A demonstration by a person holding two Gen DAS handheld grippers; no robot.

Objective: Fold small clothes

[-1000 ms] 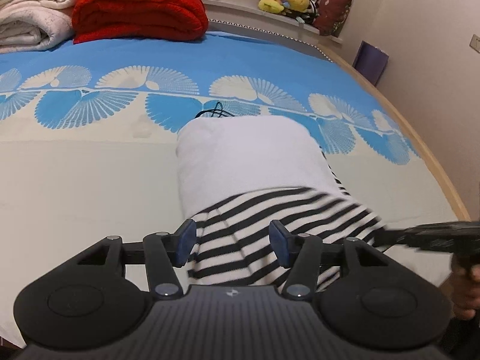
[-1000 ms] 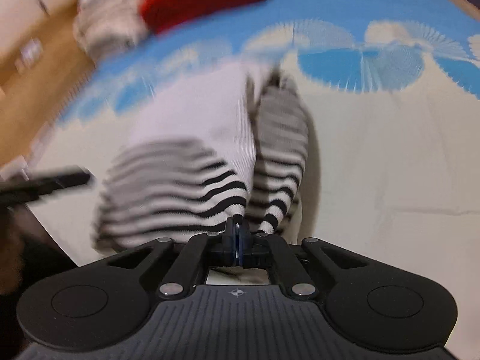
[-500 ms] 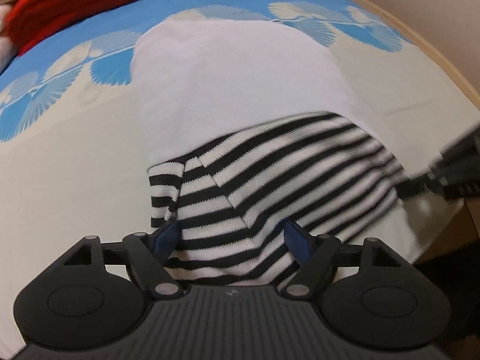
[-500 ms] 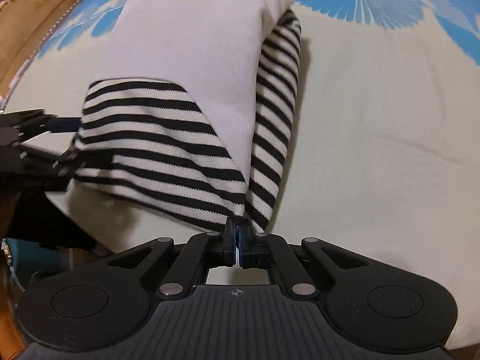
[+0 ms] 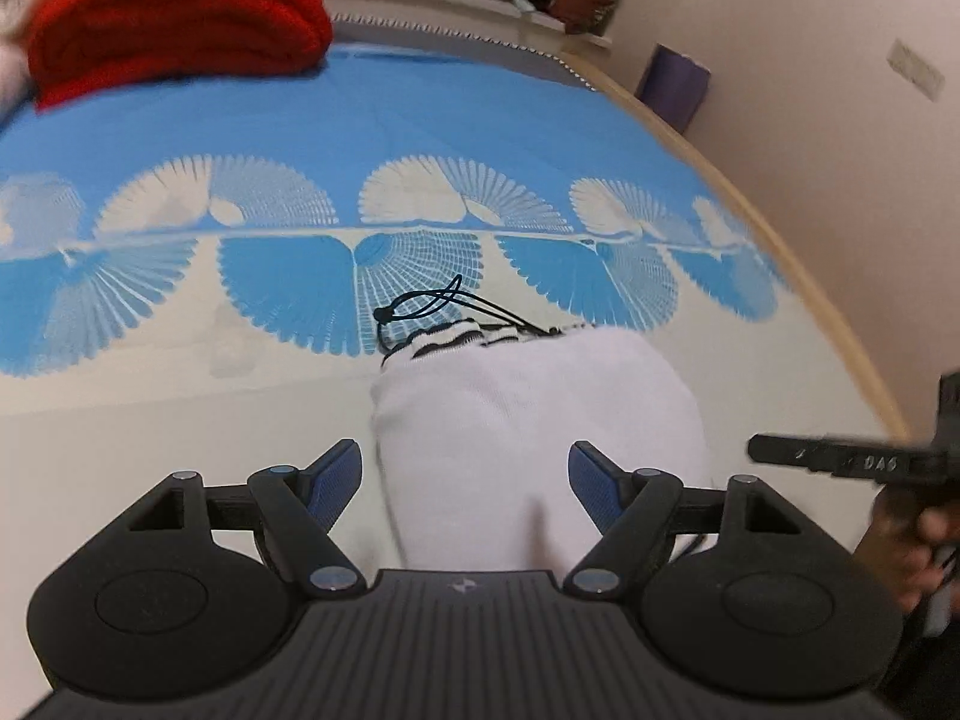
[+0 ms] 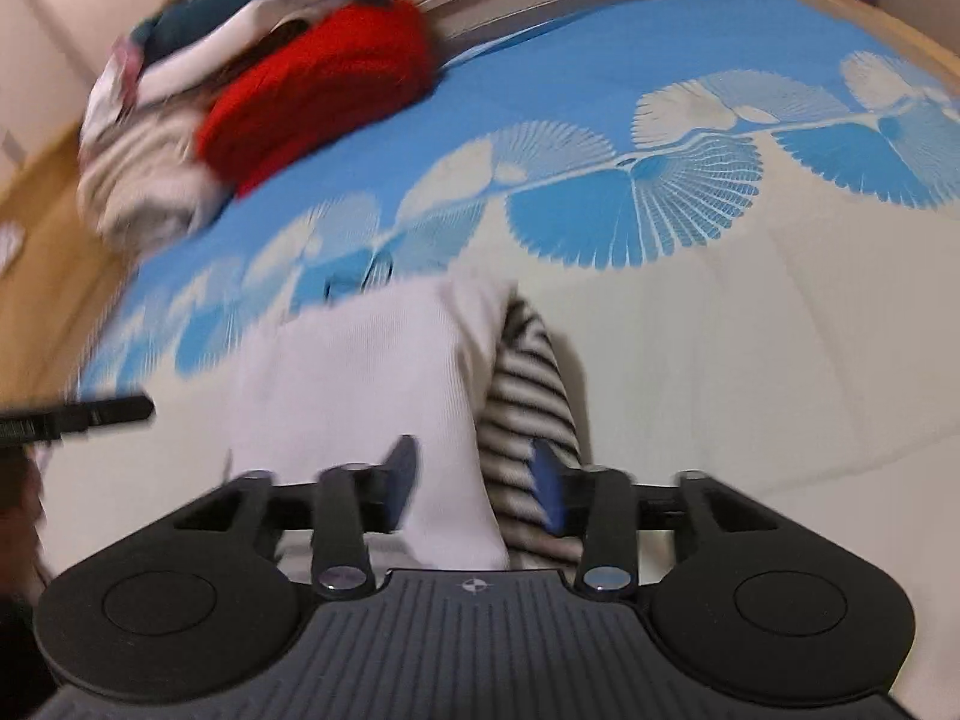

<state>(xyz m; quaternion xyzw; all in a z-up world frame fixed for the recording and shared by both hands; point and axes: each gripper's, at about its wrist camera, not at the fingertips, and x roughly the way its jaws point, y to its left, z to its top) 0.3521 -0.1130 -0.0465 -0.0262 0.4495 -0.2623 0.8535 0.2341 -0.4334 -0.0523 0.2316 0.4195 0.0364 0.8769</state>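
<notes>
Jaws just opening on both: left gripper wide, right gripper partway, neither pinching folded white/striped garment lying btwn pads on blue-cream bedspread, red blanket at far end.

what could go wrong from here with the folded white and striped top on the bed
1. The right gripper has just been opening with the garment between its pads; pulling back could snag the striped sleeve and undo the fold.
2. The black cord trails loose past the garment's far edge and might catch on the left gripper, which is open.
</notes>
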